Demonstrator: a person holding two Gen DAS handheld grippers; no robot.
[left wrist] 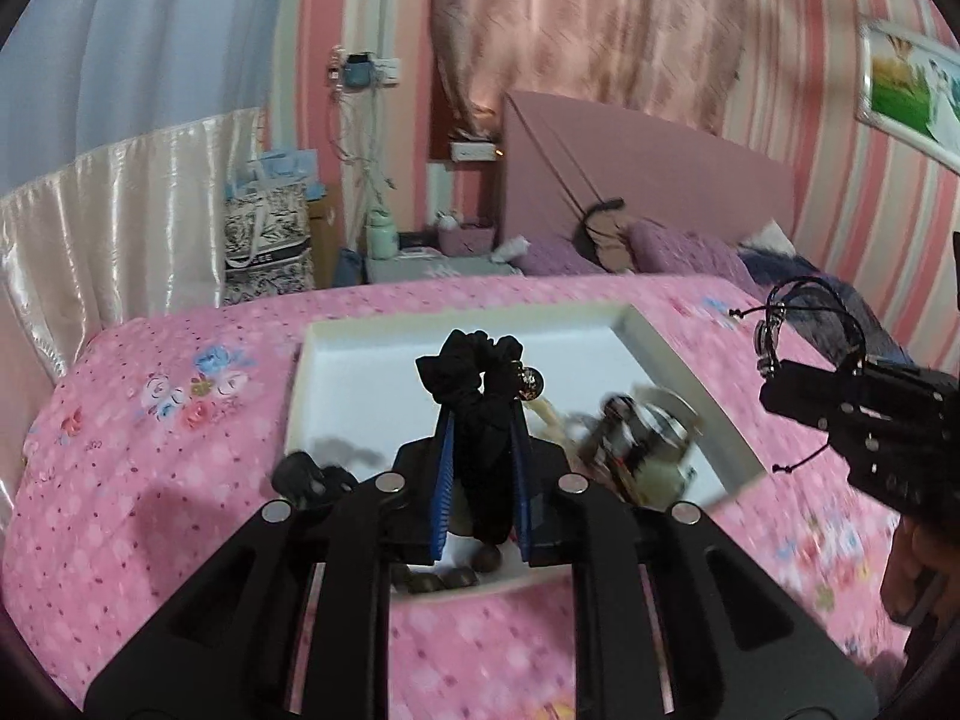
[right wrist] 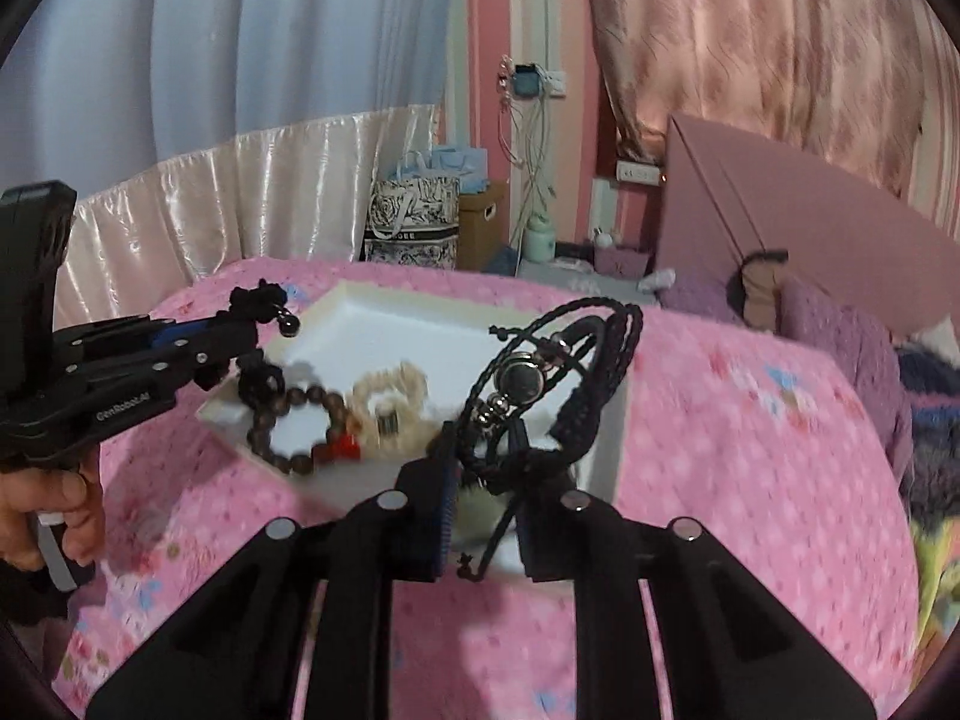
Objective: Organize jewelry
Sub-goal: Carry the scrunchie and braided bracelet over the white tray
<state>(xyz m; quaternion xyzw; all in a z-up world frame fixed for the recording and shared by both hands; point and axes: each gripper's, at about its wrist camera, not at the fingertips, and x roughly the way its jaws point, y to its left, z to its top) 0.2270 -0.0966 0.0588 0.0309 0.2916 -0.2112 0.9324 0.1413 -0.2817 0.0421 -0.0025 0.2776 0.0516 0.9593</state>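
My left gripper is shut on a black scrunchie with a small round charm, held above a white tray on the bed. My right gripper is shut on a black braided cord bracelet with a round metal charm, held above the tray's near right side. In the tray lie a brown bead bracelet, a cream scrunchie and a small black piece. Each view shows the other gripper from the side: the right gripper and the left gripper.
The tray sits on a pink floral bedspread. Purple pillows and a pink headboard lie beyond it. Patterned bags and a nightstand stand past the bed's far edge. A hand grips the left tool's handle.
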